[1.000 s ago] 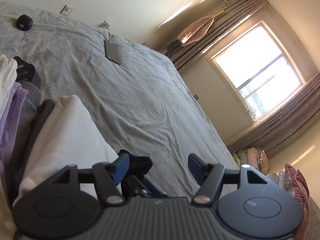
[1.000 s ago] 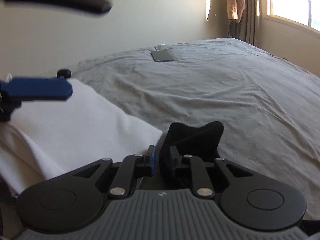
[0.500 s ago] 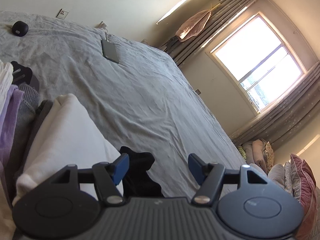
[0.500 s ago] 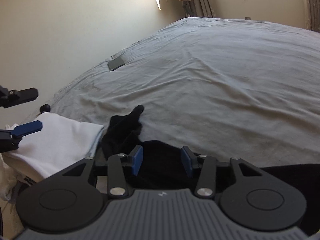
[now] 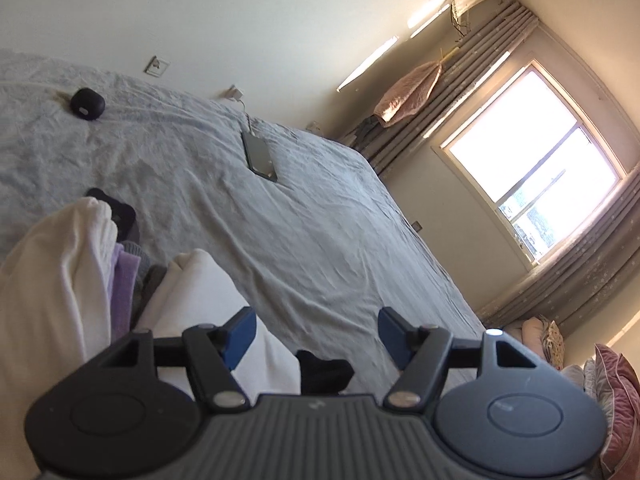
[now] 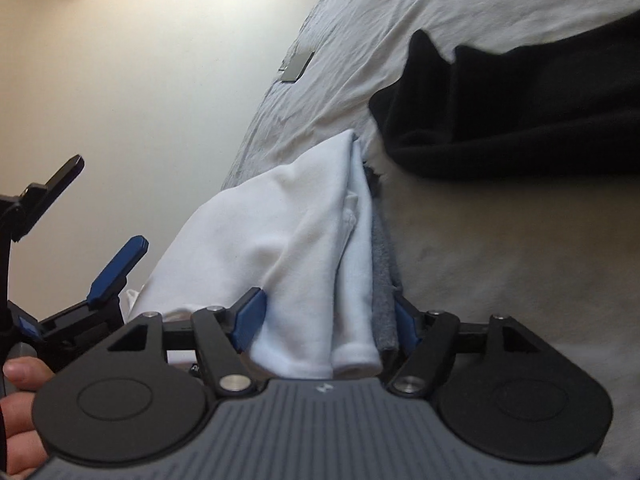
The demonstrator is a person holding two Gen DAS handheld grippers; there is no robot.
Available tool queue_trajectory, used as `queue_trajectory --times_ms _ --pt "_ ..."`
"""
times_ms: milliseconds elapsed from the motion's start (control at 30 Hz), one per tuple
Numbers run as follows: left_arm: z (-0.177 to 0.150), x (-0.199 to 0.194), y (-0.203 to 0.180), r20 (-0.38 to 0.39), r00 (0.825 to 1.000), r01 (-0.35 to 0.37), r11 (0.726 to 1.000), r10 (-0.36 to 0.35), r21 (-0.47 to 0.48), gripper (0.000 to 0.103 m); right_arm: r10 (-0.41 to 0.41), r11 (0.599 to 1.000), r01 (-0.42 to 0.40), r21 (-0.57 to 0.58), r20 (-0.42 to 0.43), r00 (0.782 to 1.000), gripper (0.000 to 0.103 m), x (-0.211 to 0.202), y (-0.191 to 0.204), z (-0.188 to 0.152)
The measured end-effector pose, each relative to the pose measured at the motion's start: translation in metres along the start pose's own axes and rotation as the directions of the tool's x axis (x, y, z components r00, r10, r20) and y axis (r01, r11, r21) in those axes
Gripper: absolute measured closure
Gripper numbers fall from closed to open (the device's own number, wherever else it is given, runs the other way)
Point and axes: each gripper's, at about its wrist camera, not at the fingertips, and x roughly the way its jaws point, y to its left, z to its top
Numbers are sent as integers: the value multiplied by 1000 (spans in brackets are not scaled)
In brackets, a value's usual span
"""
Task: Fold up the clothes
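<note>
Folded clothes (image 6: 304,248), white over grey, lie stacked at the near edge of the bed (image 6: 500,260), their ends between the jaws of the right gripper (image 6: 326,318), which are opening and not pressing. A black garment (image 6: 520,112) lies crumpled just beyond the stack. The left gripper (image 5: 314,336) hangs open and empty above the stack's white top (image 5: 200,300). Farther off on the grey sheet rest a phone (image 5: 260,156) and a small black case (image 5: 87,104). A hand (image 6: 18,412) shows at the left edge.
</note>
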Motion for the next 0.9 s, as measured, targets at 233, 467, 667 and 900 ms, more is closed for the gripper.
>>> queue_trajectory --times_ms 233,467,667,900 --pt "21 -23 46 103 994 -28 991 41 -129 35 162 987 -163 6 40 986 33 91 49 14" --pt "32 -36 56 165 985 -25 982 57 -187 33 143 980 -129 -153 86 986 32 135 109 73" --pt "30 -36 50 174 983 -19 979 55 -202 32 105 937 -89 -338 31 994 30 140 165 106" --pt "29 -37 44 203 978 -20 984 56 -178 31 -104 856 111 -505 43 994 23 141 154 101"
